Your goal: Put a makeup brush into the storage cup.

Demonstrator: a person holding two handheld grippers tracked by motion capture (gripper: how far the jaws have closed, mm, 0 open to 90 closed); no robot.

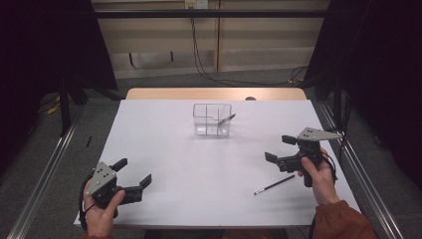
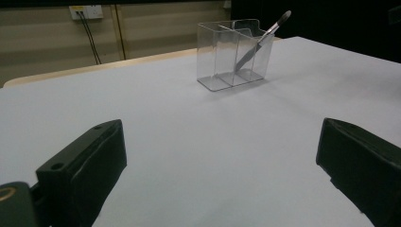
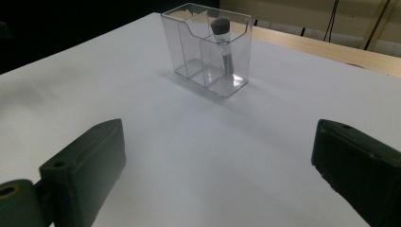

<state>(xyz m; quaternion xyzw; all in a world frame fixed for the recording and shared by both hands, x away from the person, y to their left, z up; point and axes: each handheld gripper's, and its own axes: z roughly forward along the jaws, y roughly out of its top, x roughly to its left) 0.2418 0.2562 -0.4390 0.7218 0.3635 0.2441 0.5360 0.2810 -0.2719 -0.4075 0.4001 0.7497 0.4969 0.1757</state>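
Fingers of both the left gripper and right gripper are spread, empty. A thin black pencil lies near the desk's near right corner; probably light, stiff, best pinched mid-shaft

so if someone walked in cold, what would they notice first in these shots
Probably the clear divided organizer standing alone toward the far middle of the white table, with a makeup brush leaning in its right-hand compartment, bristles up. Next, the thin dark brush lying flat on the table near the person's right hand. The left gripper and right gripper are both held low near the near corners, fingers spread wide and holding nothing.
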